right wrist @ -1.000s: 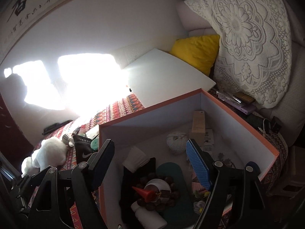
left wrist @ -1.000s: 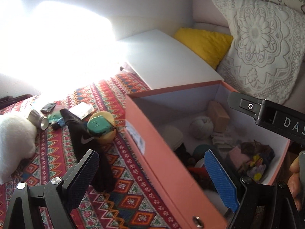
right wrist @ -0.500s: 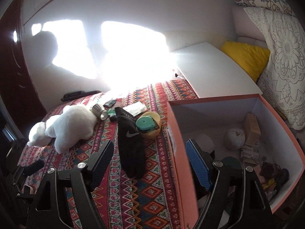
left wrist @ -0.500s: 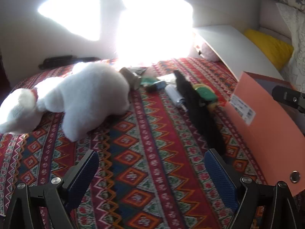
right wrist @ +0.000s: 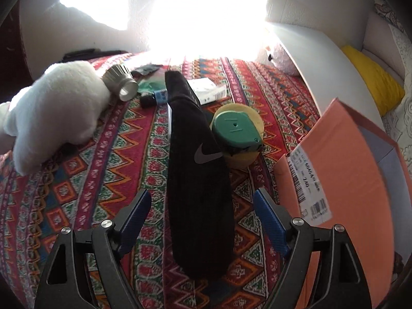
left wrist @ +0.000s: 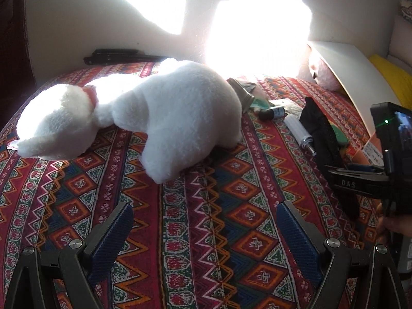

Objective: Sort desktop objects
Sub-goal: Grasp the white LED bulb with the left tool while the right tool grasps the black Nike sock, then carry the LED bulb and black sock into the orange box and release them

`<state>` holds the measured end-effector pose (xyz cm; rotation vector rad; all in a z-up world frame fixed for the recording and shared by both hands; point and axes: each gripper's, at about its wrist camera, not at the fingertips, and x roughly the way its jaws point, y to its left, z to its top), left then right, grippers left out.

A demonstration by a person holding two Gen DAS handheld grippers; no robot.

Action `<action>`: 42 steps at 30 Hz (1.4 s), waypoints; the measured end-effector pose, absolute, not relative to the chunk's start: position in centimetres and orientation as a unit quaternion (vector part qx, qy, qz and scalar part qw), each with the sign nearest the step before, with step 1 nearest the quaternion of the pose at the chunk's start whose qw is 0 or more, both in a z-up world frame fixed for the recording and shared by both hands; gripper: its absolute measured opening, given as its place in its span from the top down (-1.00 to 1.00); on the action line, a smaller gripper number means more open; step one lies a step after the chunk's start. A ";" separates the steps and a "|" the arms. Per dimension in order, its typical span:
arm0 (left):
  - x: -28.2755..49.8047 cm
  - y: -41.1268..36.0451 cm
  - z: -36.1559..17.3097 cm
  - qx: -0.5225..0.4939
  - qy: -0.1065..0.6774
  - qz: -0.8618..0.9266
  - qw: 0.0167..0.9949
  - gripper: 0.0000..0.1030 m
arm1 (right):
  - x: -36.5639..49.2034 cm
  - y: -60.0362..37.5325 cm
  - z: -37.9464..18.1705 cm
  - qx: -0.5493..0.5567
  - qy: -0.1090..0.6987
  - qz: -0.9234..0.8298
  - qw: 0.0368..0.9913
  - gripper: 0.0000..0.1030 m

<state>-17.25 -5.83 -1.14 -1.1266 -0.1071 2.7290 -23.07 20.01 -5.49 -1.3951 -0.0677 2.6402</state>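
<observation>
The right gripper hangs over the black Nike sock, fingers apart and astride its lower end; the orange box stands at three o'clock, the green tape measure at one. The step in hand looks like picking up the sock; closing squarely on the limp cloth comes next. The left gripper, fingers apart and empty, faces the white plush toy at eleven o'clock.

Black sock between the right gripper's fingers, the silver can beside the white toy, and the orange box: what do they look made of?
Black sock: soft knit fabric, matte, with a printed grey swoosh; it lies limp on the cloth. Silver can: probably metal, brushed shine with a ridged rim, open end showing. Orange box: likely cardboard, flat matte wall with a barcode sticker and a thin straight edge.
</observation>
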 end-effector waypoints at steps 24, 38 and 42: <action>-35.4 15.6 -9.2 -0.479 0.028 0.876 0.054 0.41 | -18.9 29.6 3.4 -0.367 0.112 0.923 0.042 0.68; -12.3 0.5 -6.8 -0.456 -0.055 0.881 0.113 0.41 | -12.1 28.2 3.3 -0.394 0.137 0.909 -0.013 0.68; -8.1 -2.7 -8.4 -0.473 -0.059 0.875 0.082 0.39 | -9.1 25.9 1.7 -0.424 0.158 0.890 -0.055 0.67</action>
